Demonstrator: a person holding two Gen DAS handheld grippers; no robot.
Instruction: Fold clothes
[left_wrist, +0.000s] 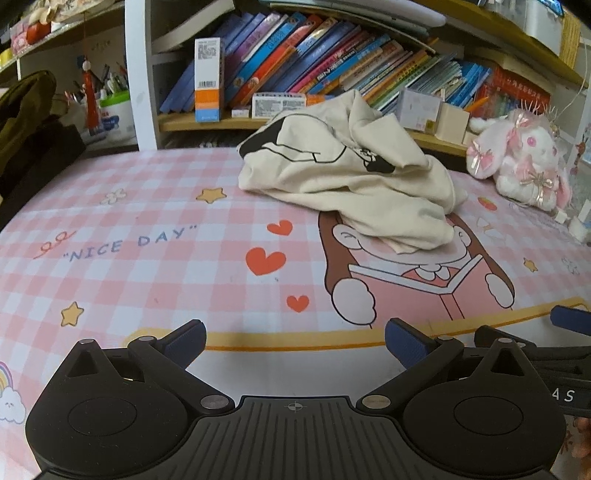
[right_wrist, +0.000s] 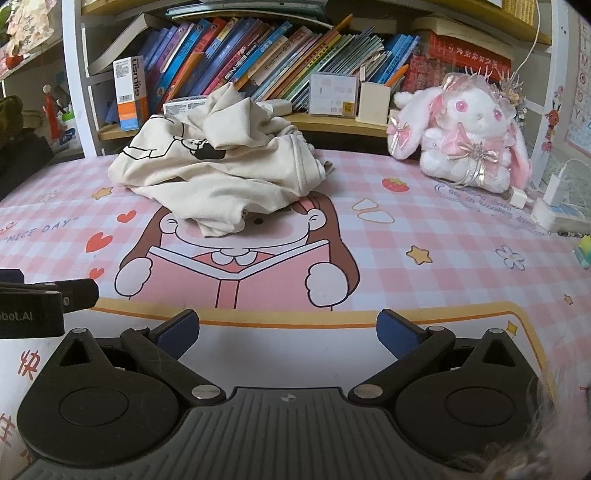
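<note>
Cream garment with black line print; pink-and-white checked mat; white-and-pink plush rabbit.

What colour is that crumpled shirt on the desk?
The shirt is cream with a black line drawing, clearest in the right wrist view.

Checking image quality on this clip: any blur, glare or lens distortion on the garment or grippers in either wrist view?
Left wrist view: cream garment sharp, evenly lit, no glare; fisheye bows the shelf edge and mat; left gripper in focus. Right wrist view: garment equally crisp; right gripper sharp; a blurred fuzzy patch fills the bottom-right corner.
</note>
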